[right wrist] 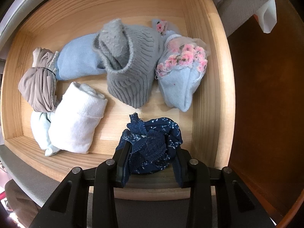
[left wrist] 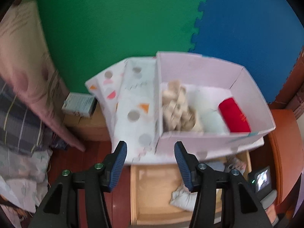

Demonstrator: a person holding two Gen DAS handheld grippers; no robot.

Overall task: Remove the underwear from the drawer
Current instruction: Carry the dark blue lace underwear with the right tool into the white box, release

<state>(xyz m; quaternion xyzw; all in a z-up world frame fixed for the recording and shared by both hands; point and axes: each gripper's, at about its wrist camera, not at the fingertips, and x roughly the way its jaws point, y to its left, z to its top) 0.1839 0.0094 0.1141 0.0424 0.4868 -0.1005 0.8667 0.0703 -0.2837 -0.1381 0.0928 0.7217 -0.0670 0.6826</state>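
In the right wrist view my right gripper (right wrist: 150, 149) points down into the wooden drawer (right wrist: 206, 79) and is shut on a bunched navy lace underwear (right wrist: 153, 131) near the drawer's front wall. In the left wrist view my left gripper (left wrist: 150, 145) hangs open above the edge of a pale cardboard box (left wrist: 199, 70), nothing between its blue pads (left wrist: 118, 167). The box holds a crumpled beige garment (left wrist: 176, 110), a pale folded piece (left wrist: 210, 119) and a red folded piece (left wrist: 234, 115). The open drawer (left wrist: 152, 190) shows below the box.
Also in the drawer are a fuzzy grey sock (right wrist: 129, 60), light blue socks (right wrist: 77, 58), a flowered sock pair (right wrist: 182, 72), a white roll (right wrist: 77, 119) and a taupe bundle (right wrist: 39, 81). A patterned lid (left wrist: 131, 102) leans left of the box. Green and blue foam mats (left wrist: 117, 28) lie behind.
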